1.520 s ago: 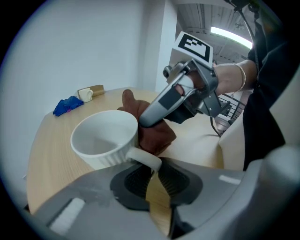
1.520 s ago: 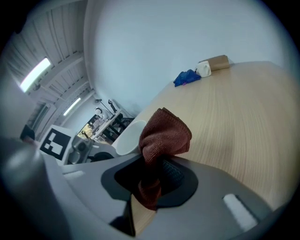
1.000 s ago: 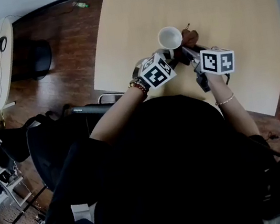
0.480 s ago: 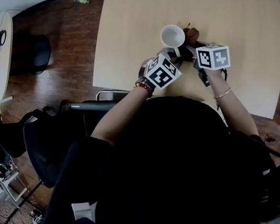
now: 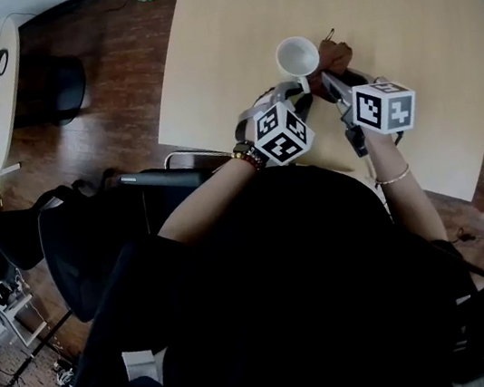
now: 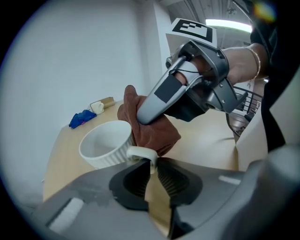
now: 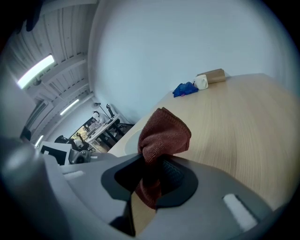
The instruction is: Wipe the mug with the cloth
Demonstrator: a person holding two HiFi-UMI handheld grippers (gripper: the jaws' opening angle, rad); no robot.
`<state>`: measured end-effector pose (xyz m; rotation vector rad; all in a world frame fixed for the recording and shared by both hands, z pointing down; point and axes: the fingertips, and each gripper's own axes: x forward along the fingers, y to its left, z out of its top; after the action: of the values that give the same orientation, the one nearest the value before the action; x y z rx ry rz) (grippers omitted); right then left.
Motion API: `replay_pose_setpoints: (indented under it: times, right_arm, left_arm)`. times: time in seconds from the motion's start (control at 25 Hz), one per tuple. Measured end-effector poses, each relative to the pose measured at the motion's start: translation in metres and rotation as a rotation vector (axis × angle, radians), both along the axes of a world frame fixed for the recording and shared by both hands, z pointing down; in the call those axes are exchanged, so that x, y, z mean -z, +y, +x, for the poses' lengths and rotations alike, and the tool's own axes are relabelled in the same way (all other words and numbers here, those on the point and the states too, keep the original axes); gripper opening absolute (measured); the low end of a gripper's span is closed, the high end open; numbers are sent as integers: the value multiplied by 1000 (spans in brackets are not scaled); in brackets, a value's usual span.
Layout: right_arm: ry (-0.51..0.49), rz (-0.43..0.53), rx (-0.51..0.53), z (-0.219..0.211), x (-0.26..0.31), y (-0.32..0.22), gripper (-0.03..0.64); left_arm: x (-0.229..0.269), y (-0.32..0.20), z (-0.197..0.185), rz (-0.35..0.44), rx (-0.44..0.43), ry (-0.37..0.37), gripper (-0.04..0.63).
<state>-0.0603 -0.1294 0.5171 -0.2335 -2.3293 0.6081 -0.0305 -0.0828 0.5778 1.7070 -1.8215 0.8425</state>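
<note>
On the pale wooden counter [image 5: 414,12], the left hand-held gripper [image 6: 151,169] is closed narrowly on the handle of the white ribbed mug [image 6: 105,143], whose mouth faces up. Just to its right, the right hand-held gripper [image 7: 151,180] pinches a bunched brown cloth [image 7: 164,133], which touches the mug's side.

The left tongs [image 6: 153,164] pinch the handle [image 6: 140,153] of a white ribbed mug [image 6: 104,145], jaws close together on it. The right tongs [image 6: 140,118] press a brown cloth [image 6: 152,131] against the mug's rim and side. Both are over a pale wooden worktop [image 6: 206,140], with a blue crumpled thing [image 6: 82,118] at its far end.
</note>
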Motion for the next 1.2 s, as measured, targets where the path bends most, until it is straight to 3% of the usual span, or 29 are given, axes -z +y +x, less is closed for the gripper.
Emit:
replay_pose_setpoints:
  times: [0.24, 0.4, 0.6, 0.84, 1.04, 1.2]
  right_arm:
    - [-21, -69, -55, 7, 11, 7, 80]
    - [-42, -61, -70, 1, 12, 9, 80]
    - [2, 19, -61, -6, -12, -2, 80]
    - [68, 140, 5, -20, -42, -17, 80]
    - [12, 239, -6, -18, -20, -34, 80]
    - [-43, 238, -75, 0, 1, -40, 80]
  left_arm:
    - [3, 4, 0, 28, 12, 2, 41]
    - [3, -2, 2, 35, -1, 37, 35]
    - [3, -21, 6, 47, -21, 47, 29]
    - [3, -33, -3, 79, 12, 60, 29]
    - [5, -52, -11, 104, 104, 71, 31]
    - [5, -51, -10, 105, 133, 58, 28]
